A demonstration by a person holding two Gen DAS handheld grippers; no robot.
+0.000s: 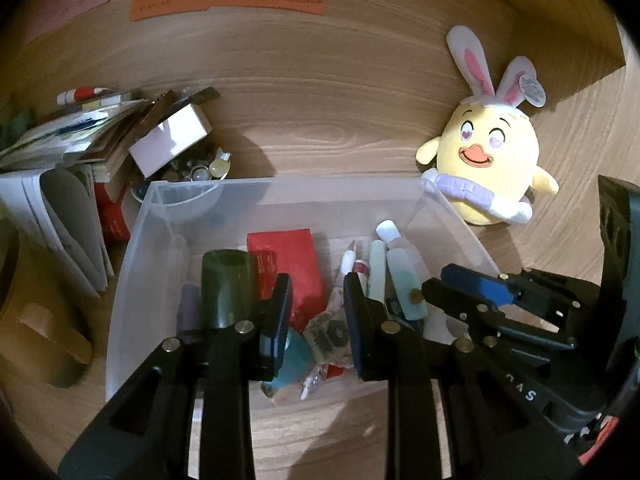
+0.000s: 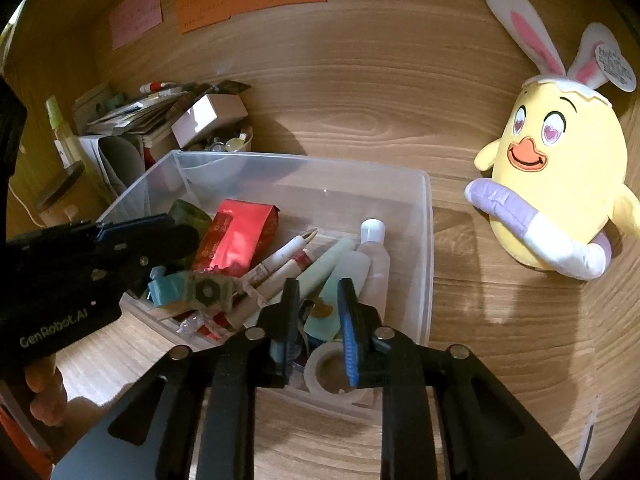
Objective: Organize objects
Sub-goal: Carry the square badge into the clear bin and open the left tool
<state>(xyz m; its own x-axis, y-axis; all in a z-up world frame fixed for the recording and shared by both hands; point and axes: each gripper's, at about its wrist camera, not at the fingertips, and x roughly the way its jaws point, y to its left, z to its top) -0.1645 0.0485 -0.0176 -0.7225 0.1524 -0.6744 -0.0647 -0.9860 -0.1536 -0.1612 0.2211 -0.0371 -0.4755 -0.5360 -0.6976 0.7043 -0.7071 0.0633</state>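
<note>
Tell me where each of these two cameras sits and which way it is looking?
Left wrist view: sits on the left tongs, looking forward and down along their fingers into the clear bin; the right tongs reach in from the right.
Right wrist view: sits on the right tongs, looking down into the bin's near right corner, over a tape roll; the left tongs and a hand show at left.
Both share the bin, its red packet, and the yellow plush chick.
</note>
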